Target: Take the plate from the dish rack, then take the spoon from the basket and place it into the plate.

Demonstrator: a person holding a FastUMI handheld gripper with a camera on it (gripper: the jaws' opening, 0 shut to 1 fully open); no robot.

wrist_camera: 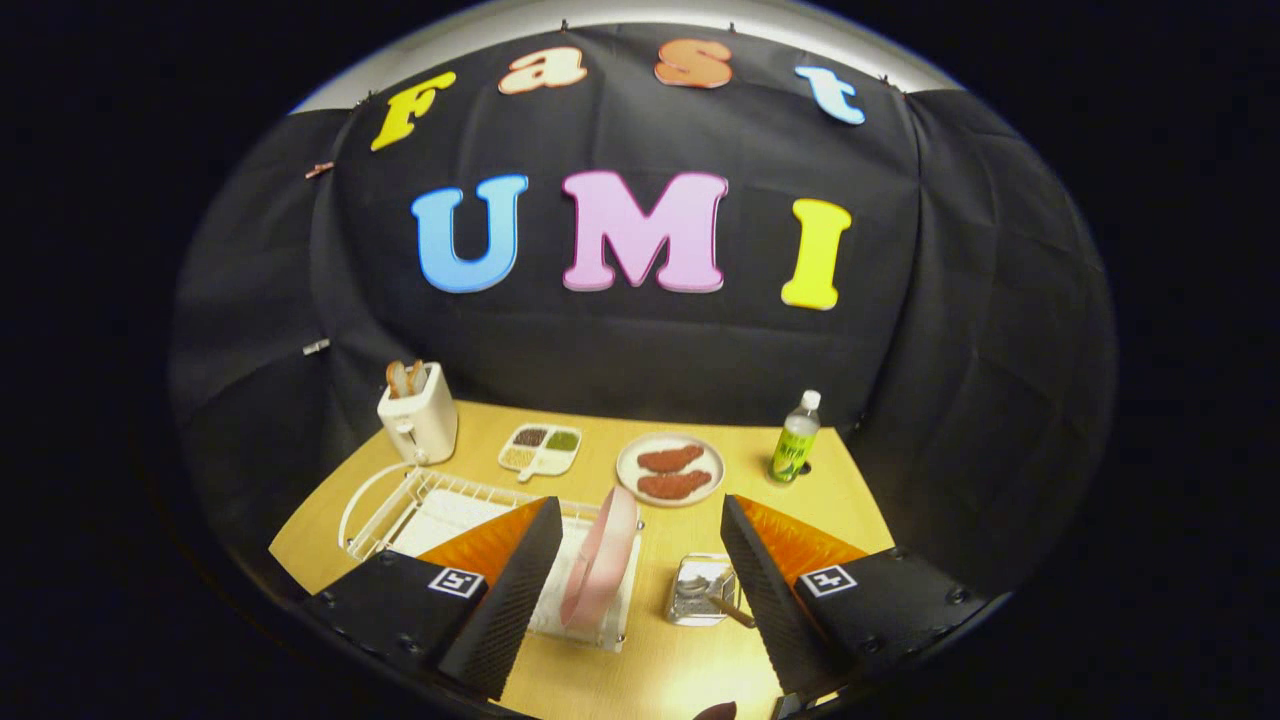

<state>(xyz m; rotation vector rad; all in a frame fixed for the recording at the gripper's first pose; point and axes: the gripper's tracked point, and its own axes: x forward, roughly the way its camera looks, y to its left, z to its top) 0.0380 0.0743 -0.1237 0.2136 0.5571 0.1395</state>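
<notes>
While my hand-held gripper hangs released above the desk, I must first close on the upright plate in the dish rack.

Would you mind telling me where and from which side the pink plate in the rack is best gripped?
Probably the upper rim of the pink plate, from above. It stands on edge in the dish rack, rim up, between the open fingers of the gripper, so they could close on its two faces.
</notes>
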